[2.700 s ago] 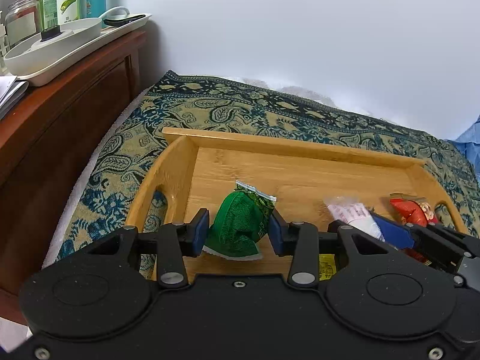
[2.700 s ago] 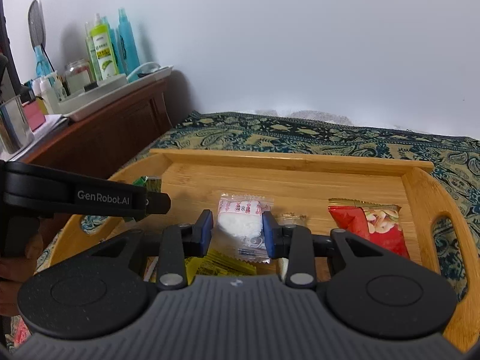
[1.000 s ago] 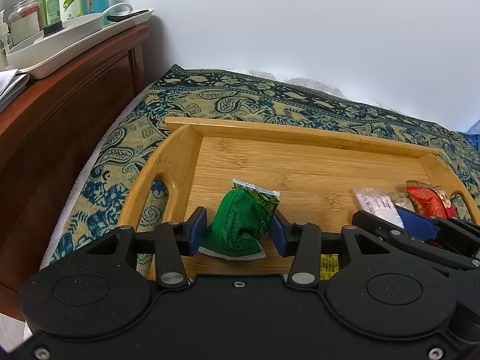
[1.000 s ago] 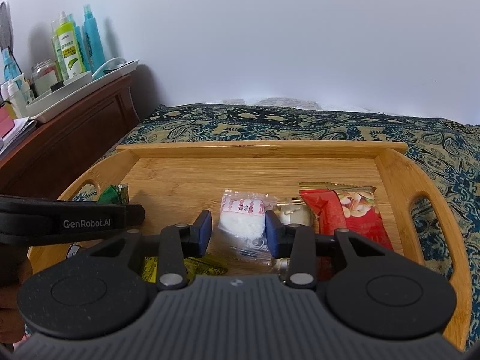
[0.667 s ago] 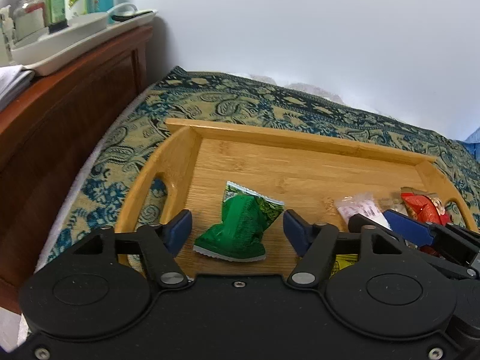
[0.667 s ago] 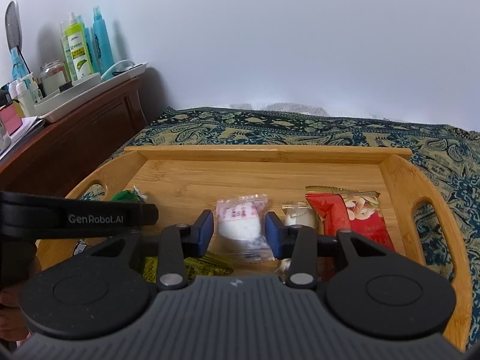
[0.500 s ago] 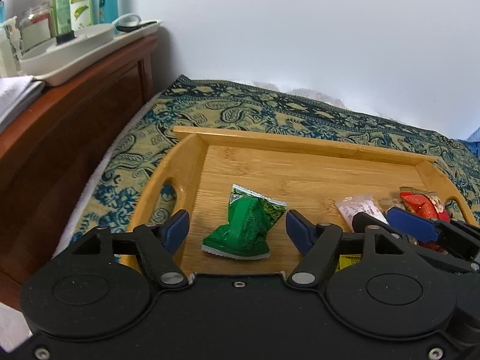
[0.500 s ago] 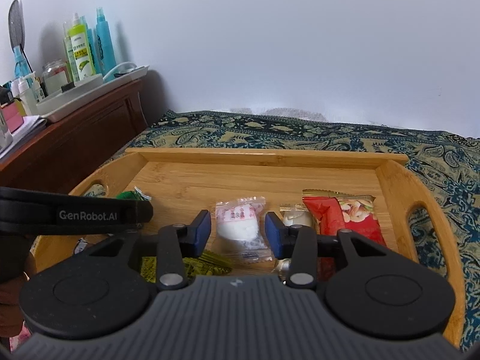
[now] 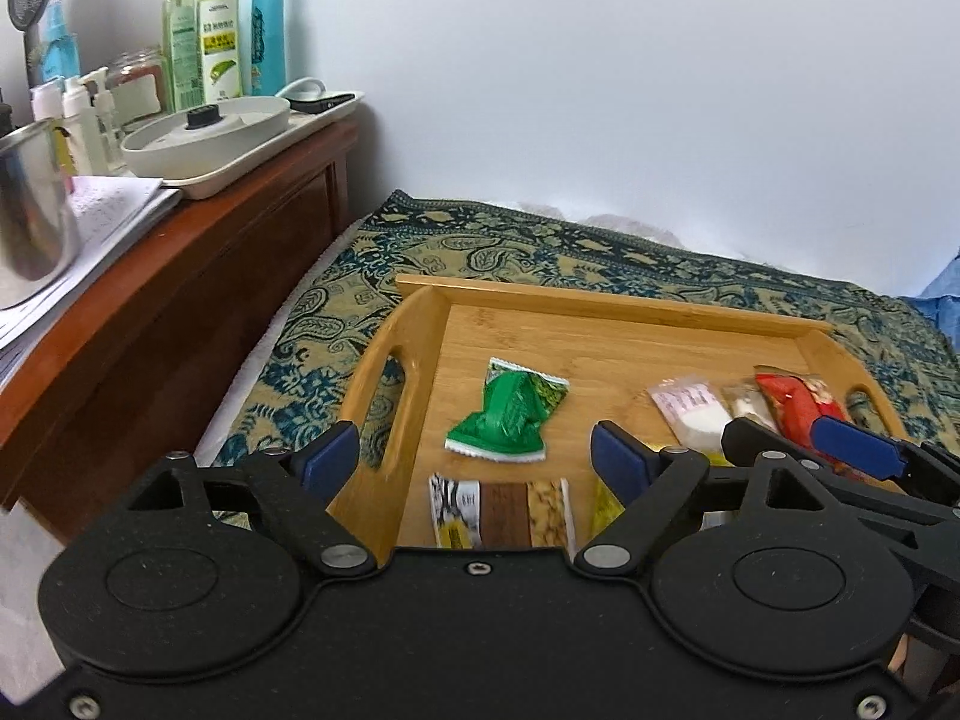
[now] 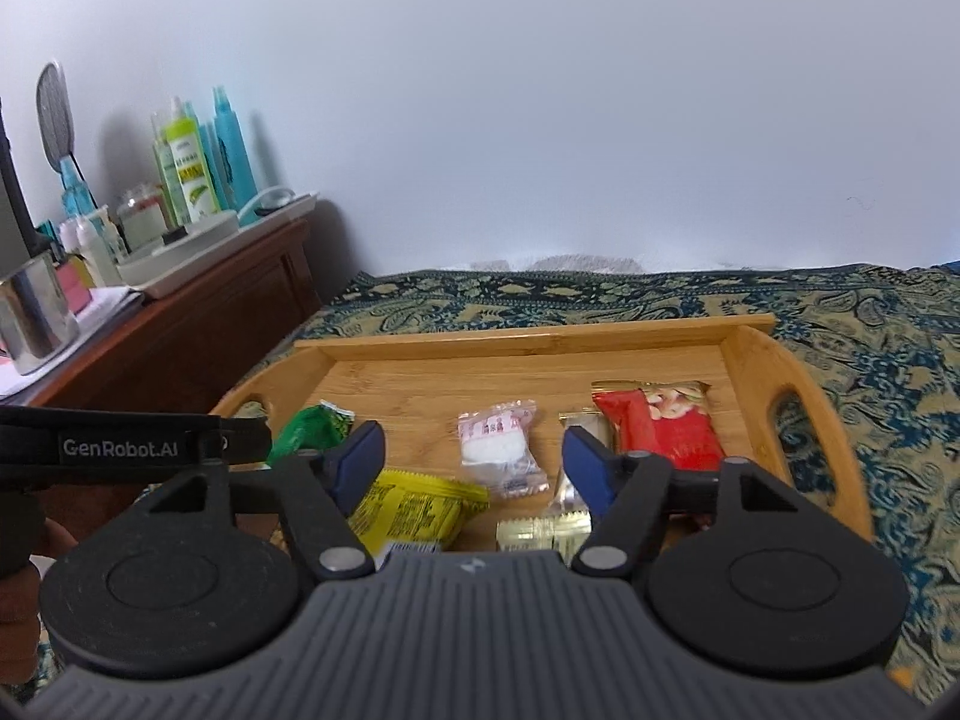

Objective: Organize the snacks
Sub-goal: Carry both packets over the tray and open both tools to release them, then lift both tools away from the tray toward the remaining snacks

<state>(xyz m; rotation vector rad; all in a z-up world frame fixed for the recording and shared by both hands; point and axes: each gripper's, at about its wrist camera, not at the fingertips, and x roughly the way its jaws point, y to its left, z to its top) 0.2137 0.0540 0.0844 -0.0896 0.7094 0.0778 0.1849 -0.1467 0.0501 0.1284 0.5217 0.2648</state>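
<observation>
The left gripper (image 9: pixel 474 459) stands wide apart, its jaws just having opened, and nothing is between the pads. The green packet (image 9: pixel 510 414) lies free on the tray (image 9: pixel 600 306), ahead of the gripper at 12 o'clock.

The right gripper (image 10: pixel 474 465) is also released – its jaws have just been opening. The white packet (image 10: pixel 501 444) rests on the tray floor between the blue fingers (image 10: pixel 360 465) but apart from them. At 2 o'clock from it lies the red packet (image 10: pixel 666 426); at 8 o'clock, the yellow packet (image 10: pixel 414 507).
</observation>
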